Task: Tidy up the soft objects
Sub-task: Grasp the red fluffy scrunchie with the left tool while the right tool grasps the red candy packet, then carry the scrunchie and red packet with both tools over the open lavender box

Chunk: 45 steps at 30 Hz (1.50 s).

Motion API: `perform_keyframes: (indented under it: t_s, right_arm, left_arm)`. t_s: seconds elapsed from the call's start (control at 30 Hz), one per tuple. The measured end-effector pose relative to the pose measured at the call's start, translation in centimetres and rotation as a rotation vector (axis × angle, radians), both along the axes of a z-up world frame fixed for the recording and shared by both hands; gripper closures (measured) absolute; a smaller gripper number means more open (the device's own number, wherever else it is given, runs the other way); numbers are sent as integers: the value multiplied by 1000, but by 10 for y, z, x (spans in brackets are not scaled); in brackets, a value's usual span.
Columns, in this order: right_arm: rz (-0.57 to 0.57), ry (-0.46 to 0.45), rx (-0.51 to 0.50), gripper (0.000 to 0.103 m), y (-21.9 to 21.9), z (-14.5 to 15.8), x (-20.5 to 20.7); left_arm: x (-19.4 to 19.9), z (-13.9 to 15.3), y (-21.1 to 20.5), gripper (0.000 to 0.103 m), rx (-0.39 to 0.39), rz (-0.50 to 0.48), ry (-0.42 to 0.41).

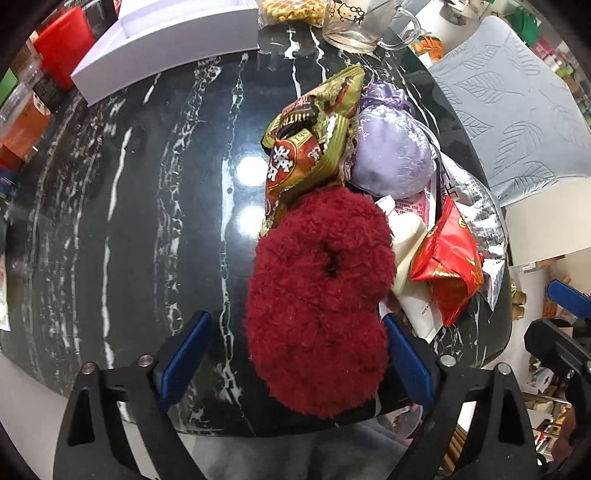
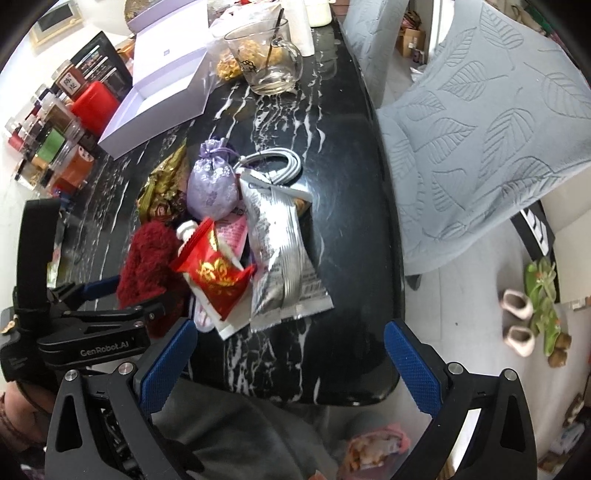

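Note:
A fluffy dark red scrunchie (image 1: 317,299) lies on the black marble table (image 1: 147,221), at the near end of a pile. My left gripper (image 1: 295,354) is open with its blue fingers either side of the scrunchie; the right pad touches it. Behind it lie a green-and-red snack packet (image 1: 310,147), a lilac satin pouch (image 1: 391,155), a white tube (image 1: 410,251) and a red packet (image 1: 450,266). The right wrist view shows the scrunchie (image 2: 147,266), pouch (image 2: 212,188), red packet (image 2: 216,273) and a silver packet (image 2: 280,258). My right gripper (image 2: 291,369) is open and empty above the table's near edge.
A white open box (image 1: 166,40) and a glass mug (image 1: 358,26) stand at the far side. Jars and a red canister (image 2: 92,103) line the left edge. A coiled white cable (image 2: 273,162) lies behind the pile. A grey-covered chair (image 2: 480,147) stands to the right.

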State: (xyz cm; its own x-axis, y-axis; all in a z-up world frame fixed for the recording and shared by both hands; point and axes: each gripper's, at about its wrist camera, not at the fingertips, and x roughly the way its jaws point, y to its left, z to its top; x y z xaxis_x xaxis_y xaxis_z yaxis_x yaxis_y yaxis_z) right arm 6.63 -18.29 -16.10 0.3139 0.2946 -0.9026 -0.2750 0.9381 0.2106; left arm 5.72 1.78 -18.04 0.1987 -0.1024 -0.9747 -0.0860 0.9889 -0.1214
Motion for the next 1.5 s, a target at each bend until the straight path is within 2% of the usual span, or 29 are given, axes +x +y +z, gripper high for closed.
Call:
perform_keyframes:
  t_s: [0.17,0.27,0.33,0.37,0.43,0.5,0.73,0.8,0.9,1.07,1.13,1.2,1.3,1.5]
  right_arm:
    - [56,-30,11,0,9,3,4]
    - [96,-47,23,0,17,6,3]
    - [121,-65,34,0,24,9,3]
    - [132,-74,34,1,27,10,2]
    - [158,-93,31,4,33,12,1]
    - [185,-104,29,13,39,13,0]
    - [238,-100,54,32,58,6,6]
    - [251,-100,47,41,63,3,7]
    - [300,-114,35,44,75,-1,7]
    - [370,-161,-76,45,95,-12,6]
    - [399,-176,-111,49,101,-16,7]
    - [416,-169,-138,62,105,-20,8]
    - [414,-133,-126,63,107,-27,13]
    - [386,-133,-86,67,109,-25,15]
  left_arm:
    - [2,-7,2,23,-16,6,-14]
    - [7,-6,-2,34,-17,-22,-39]
    - [9,-3,-6,48,-17,-43,-59]
    - [10,-2,-8,50,-15,-53,-70]
    - [11,0,-9,59,-26,-58,-79]
    - [13,3,-10,62,-49,-50,-83]
    - [-4,20,12,63,-23,-74,-133]
    - [-6,22,19,63,-30,-63,-126]
    - [-7,23,39,63,-46,-27,-109]
    - [-11,22,52,63,-63,8,-108]
    - [-12,23,56,63,-62,13,-109]
    - [-9,22,60,63,-63,18,-111]
    - [-9,23,63,63,-67,30,-113]
    - [-9,23,69,63,-67,54,-112]
